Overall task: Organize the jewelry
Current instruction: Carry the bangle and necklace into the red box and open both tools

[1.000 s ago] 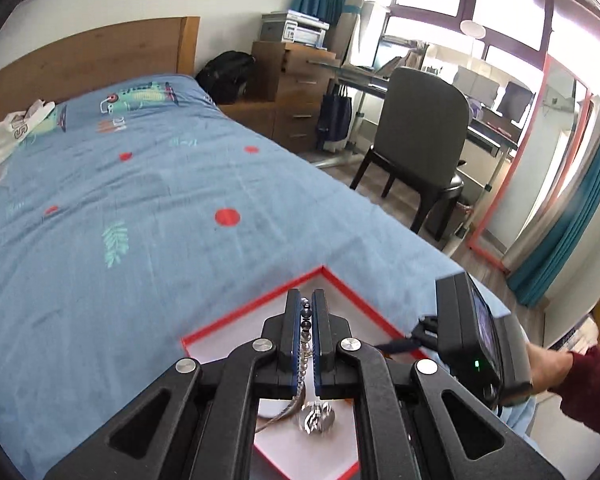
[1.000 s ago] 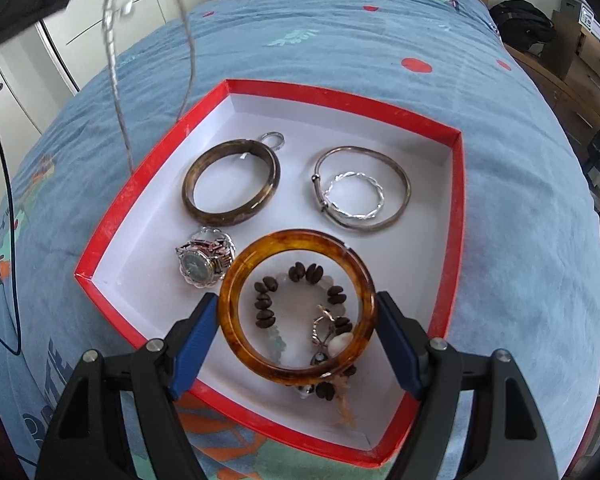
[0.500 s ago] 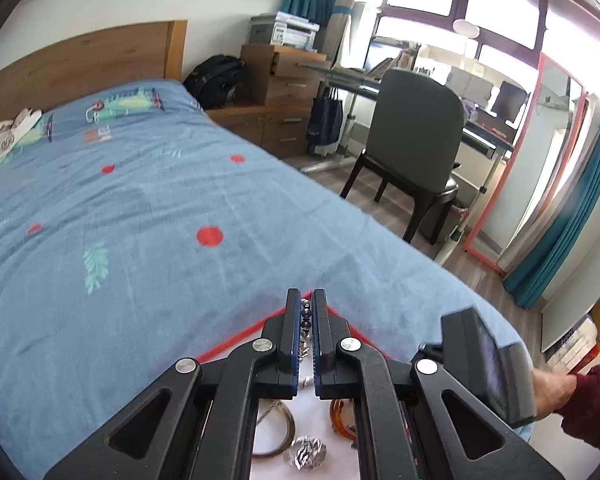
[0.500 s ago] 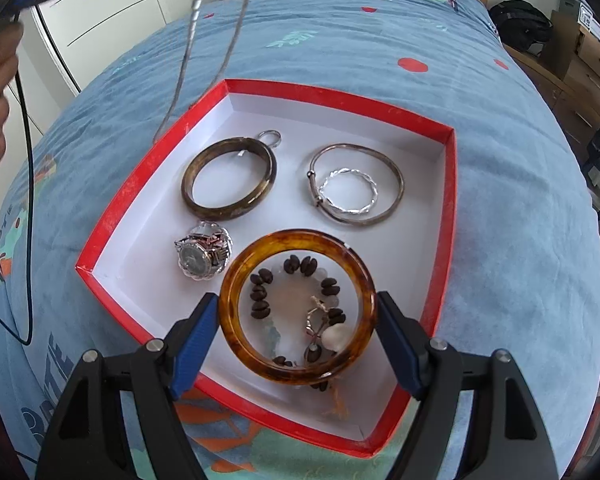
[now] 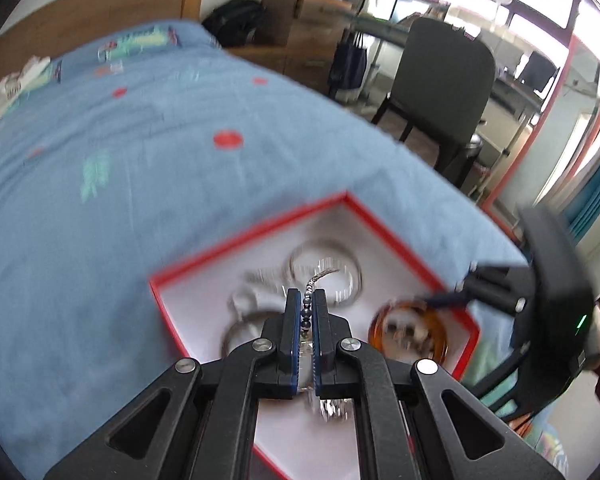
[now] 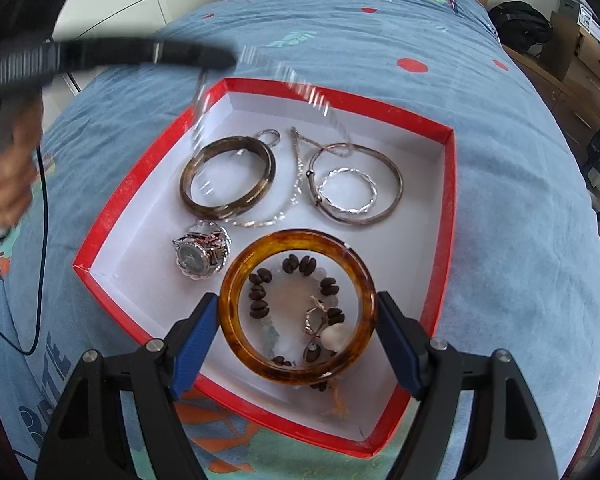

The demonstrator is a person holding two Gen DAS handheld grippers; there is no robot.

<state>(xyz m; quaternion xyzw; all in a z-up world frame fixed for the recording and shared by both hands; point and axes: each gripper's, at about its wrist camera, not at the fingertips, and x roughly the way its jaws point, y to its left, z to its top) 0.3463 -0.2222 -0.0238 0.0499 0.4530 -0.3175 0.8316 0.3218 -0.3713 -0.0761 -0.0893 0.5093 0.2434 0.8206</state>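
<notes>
Red-rimmed white box (image 6: pixel 447 200), amber bangle (image 6: pixel 298 372), blue red-dotted bedspread (image 6: pixel 520 120).

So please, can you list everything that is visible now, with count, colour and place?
Box: one, red rim, white inside, on the bed.
Bed cover: one, blue with red dots, under the box.
Dark bangle: one, brown, box rear left.
Metal bangle: one, dull silver, rear right.
Twisted ring: one, bright silver, inside the metal bangle.
Chain: one, silver, partly lying between the two bangles, upper end in the left claw.
Watch: one, silver, left middle.
Amber bangle: one, orange-brown, box front.
Bead bracelet: one, dark brown beads, inside the amber bangle.
Chair: one, grey, beside the bed.
Left claw: shut on the chain.
Right claw: open around the amber bangle.
</notes>
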